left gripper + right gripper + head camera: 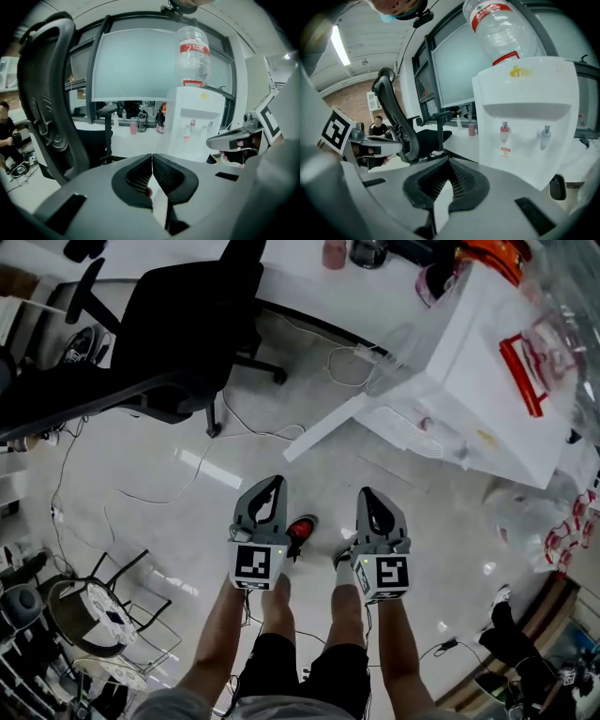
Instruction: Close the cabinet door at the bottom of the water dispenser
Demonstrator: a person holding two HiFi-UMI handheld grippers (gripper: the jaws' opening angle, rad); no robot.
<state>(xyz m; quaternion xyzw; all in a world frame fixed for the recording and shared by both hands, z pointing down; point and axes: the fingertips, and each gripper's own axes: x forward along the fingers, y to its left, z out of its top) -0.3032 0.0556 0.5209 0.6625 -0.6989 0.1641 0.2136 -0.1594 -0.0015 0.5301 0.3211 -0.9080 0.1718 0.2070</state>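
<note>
1. Here, low in the centre of the head view, the left tool (272, 484) and right tool (366, 495) both have their jaws pressed together, holding nothing.
2. Beyond them, mid-frame, the cabinet door (328, 426) juts open from the water dispenser (497, 381) at upper right.

No word or number can be read.

- Red label (487, 11) with white print, on the clear upturned plastic water bottle (508, 35): the print is too small to make out.
- Yellow emblem (520, 71) on the front of the white water dispenser (525, 154): blurred.
- Small red tag (505, 151) below its red tap (504, 127): illegible.
- Black-and-white square marker (258, 564) behind the left tongs (277, 480), and a like marker (389, 574) behind the right tongs (364, 491): patterns only, no characters.
</note>
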